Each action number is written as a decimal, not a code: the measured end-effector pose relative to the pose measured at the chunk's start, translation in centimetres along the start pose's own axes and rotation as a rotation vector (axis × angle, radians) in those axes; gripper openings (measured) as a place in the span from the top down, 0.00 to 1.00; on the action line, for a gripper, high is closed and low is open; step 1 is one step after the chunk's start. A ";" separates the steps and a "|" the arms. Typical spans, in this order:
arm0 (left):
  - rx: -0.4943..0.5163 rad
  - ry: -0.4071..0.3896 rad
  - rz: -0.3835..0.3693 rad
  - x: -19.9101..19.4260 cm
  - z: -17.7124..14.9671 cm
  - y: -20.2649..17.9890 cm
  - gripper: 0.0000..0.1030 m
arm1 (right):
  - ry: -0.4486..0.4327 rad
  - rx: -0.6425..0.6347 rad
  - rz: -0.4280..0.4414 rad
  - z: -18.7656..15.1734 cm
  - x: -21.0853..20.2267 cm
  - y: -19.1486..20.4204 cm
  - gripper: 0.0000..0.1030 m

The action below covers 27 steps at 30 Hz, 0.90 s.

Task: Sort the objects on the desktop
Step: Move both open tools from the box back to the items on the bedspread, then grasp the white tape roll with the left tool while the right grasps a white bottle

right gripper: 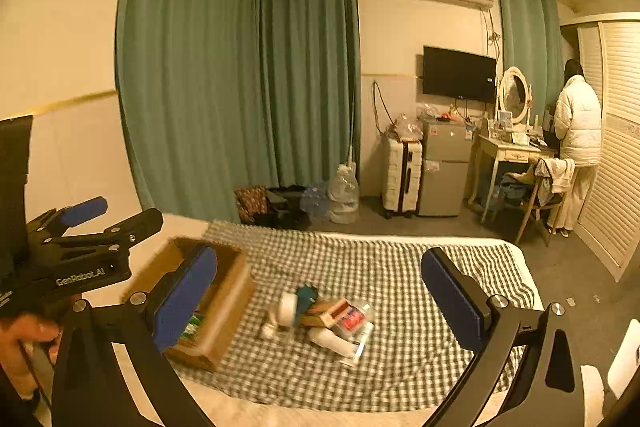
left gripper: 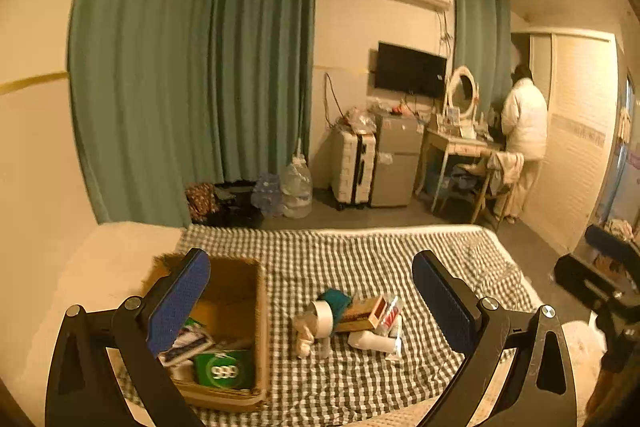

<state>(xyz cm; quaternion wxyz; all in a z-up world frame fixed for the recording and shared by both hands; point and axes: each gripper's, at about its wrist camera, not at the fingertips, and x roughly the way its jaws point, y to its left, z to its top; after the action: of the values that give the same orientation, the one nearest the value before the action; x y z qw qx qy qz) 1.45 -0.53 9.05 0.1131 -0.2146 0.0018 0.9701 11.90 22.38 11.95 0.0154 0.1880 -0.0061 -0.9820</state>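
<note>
A cardboard box point(left gripper: 236, 291) stands on the checked cloth point(left gripper: 400, 251) at the left. It holds a green box marked 999 point(left gripper: 226, 371) and other packets. To its right lies a small pile: a white tape roll point(left gripper: 322, 313), a teal item point(left gripper: 338, 299), a brown carton point(left gripper: 360, 315), a white bottle point(left gripper: 372, 341) and a red-and-white packet point(left gripper: 391, 315). My left gripper point(left gripper: 312, 301) is open above the near side, nothing between its pads. My right gripper point(right gripper: 320, 301) is open too, short of the same pile point(right gripper: 324, 315). The box point(right gripper: 224, 291) is blurred there.
The cloth covers a bed whose far edge point(right gripper: 400, 237) meets a grey floor. Beyond stand a water jug point(right gripper: 343, 195), a suitcase point(right gripper: 402, 175), a small fridge point(right gripper: 446, 167) and a dressing table point(right gripper: 508, 151) with a person point(right gripper: 578, 131) facing away. A hand point(right gripper: 24, 339) holds the left gripper.
</note>
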 end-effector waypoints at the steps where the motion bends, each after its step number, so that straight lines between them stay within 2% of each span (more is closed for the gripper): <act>1: 0.007 0.017 -0.003 1.2 -0.7 -0.3 0.00 | 0.010 0.005 -0.005 -0.5 1.0 -0.5 0.00; 4: 0.032 0.092 0.003 5.6 -2.3 -1.2 0.00 | 0.062 0.058 -0.012 -2.1 4.7 -3.1 0.00; 7: 0.046 0.132 0.005 9.4 -3.9 -1.6 0.01 | 0.117 0.105 0.000 -3.7 8.4 -5.1 0.00; 9: 0.044 0.153 -0.003 11.6 -5.2 -1.7 0.04 | 0.154 0.086 0.004 -5.4 10.7 -5.7 0.00; 12: 0.034 0.225 0.005 15.7 -7.6 -1.7 0.09 | 0.216 0.042 0.025 -8.6 14.4 -6.3 0.00; 18: 0.038 0.339 0.007 22.8 -11.9 -1.8 0.10 | 0.354 -0.005 0.093 -13.6 22.0 -5.8 0.01; 24: -0.003 0.407 0.000 27.4 -15.0 -0.7 0.11 | 0.463 -0.068 0.146 -17.6 27.9 -5.1 0.05; 27: -0.038 0.408 -0.005 28.6 -15.5 -0.1 0.11 | 0.518 -0.081 0.168 -19.1 29.8 -5.0 0.09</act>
<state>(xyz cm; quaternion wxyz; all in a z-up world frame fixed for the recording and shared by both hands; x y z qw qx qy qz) -17.27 5.03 -16.91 0.1087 -0.4086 0.0057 0.9062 -8.86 26.33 -16.94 0.1051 0.4309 0.0217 -0.8960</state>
